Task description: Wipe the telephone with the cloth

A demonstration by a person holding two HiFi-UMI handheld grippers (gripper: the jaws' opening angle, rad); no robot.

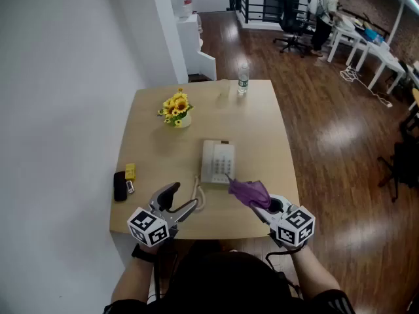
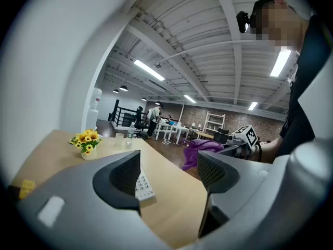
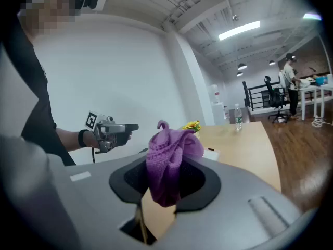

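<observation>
A white telephone (image 1: pixel 217 161) lies in the middle of the wooden table (image 1: pixel 262 129), its keypad facing up and its coiled cord trailing toward the near edge. My right gripper (image 1: pixel 256 200) is shut on a bunched purple cloth (image 1: pixel 249 191), held just above the phone's near right corner. The same cloth (image 3: pixel 170 163) is pinched between the jaws in the right gripper view. My left gripper (image 1: pixel 180 200) hangs open near the phone's near left side, with nothing between its fingers. The phone's keypad (image 2: pixel 143 185) shows past the left jaw in the left gripper view.
A small pot of yellow flowers (image 1: pixel 176 108) stands at the table's far left. A water bottle (image 1: pixel 243 79) and a clear glass (image 1: pixel 224 89) stand at the far edge. A black object (image 1: pixel 120 186) and a yellow item (image 1: pixel 130 171) lie at the left edge. A person (image 1: pixel 324 15) stands far off.
</observation>
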